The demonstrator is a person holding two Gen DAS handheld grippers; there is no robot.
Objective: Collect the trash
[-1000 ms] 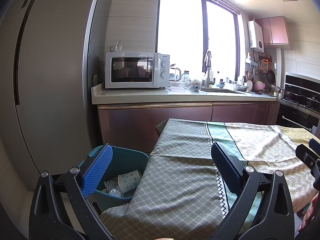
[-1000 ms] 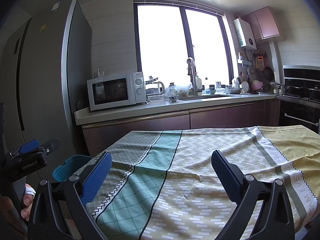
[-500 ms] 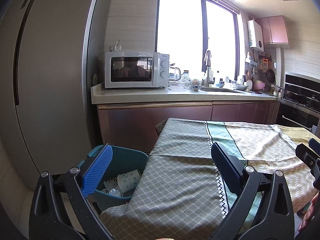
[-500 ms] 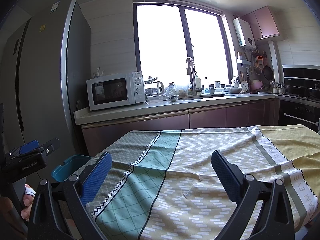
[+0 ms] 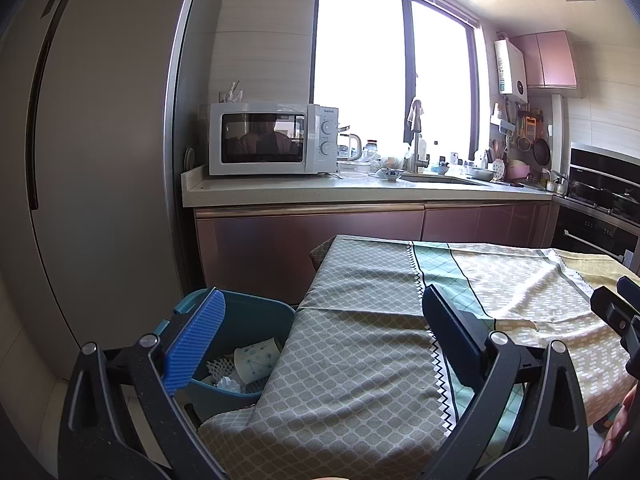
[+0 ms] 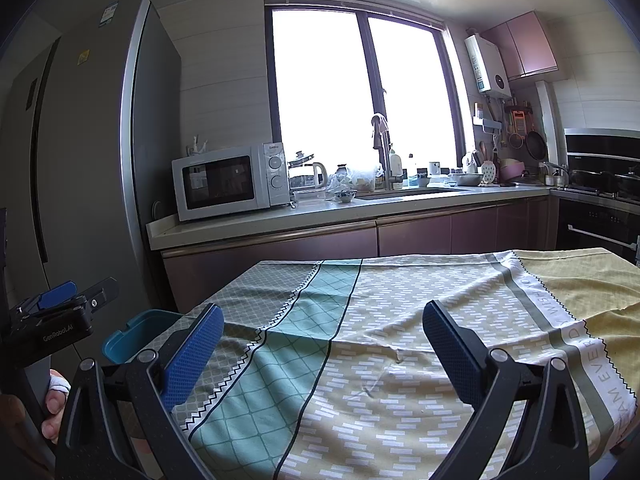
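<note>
Both the left gripper (image 5: 320,336) and right gripper (image 6: 320,344) hover level, jaws spread

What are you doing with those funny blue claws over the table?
A person holds a gripper in each hand, tidying up trash. The left gripper and right gripper are both open and empty, above the tablecloth. No trash shows on the cloth. The blue bin beside the table already holds a paper cup and crumpled scraps.
</note>
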